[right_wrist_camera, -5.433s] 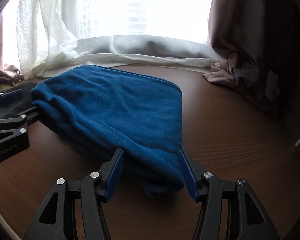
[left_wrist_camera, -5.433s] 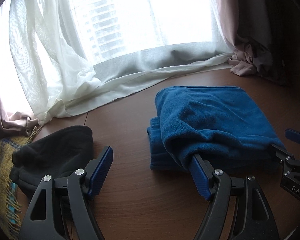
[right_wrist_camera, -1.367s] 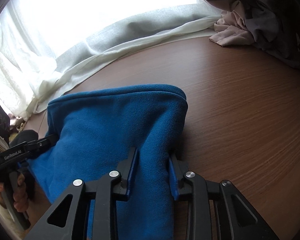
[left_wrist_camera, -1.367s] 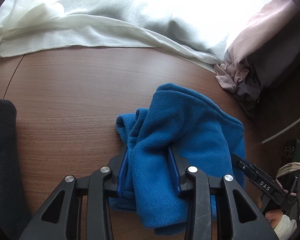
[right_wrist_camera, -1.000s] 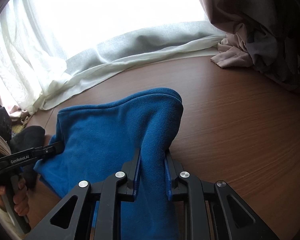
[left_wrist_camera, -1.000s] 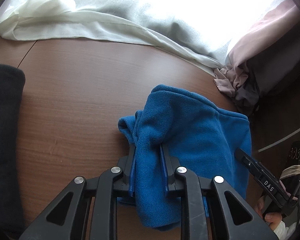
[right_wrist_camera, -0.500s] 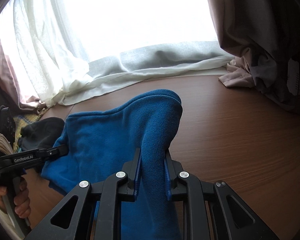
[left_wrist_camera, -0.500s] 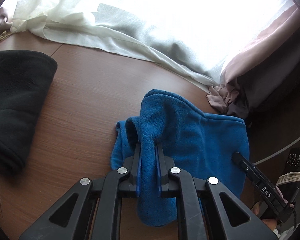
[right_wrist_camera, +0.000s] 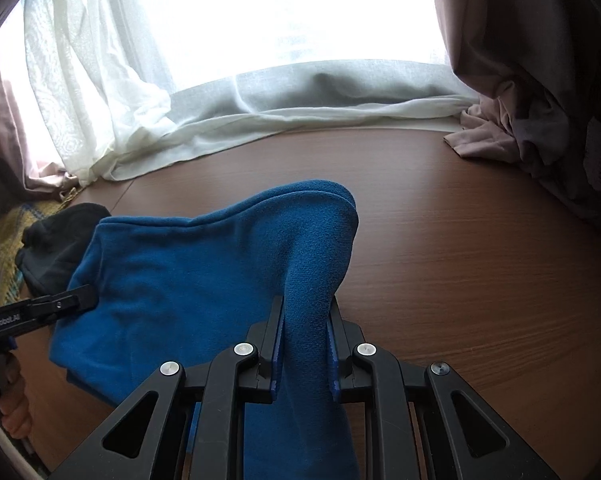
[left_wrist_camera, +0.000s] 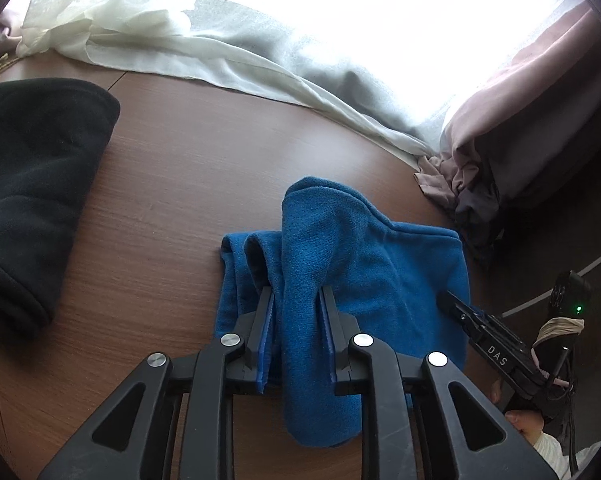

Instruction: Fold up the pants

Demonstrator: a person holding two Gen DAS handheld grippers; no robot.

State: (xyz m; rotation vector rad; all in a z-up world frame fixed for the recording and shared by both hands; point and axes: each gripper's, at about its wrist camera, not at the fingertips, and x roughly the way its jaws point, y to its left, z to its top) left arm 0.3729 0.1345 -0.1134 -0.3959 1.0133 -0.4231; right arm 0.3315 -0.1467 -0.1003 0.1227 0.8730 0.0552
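**Both grippers on the blue pants near the worktop's window edge**

The folded blue fleece pants [left_wrist_camera: 364, 264] lie on the brown wooden worktop [left_wrist_camera: 172, 184], toward its far right part, short of the edge where the white sheer curtain [left_wrist_camera: 204, 48] spills onto the wood. The left gripper [left_wrist_camera: 296, 320] has a raised ridge of the fleece between its blue pads; its jaws are opening, with a sliver of gap on the left pad while the right pad touches the cloth. The right gripper [right_wrist_camera: 303, 332] is clamped on another lifted fold of the pants, both pads pressed against the fabric, which rises to a rounded peak above the jaws. A black fleece garment [left_wrist_camera: 32, 184] lies well apart at the worktop's left side. A bunched pinkish-brown curtain [right_wrist_camera: 512, 132] rests at the far right corner.
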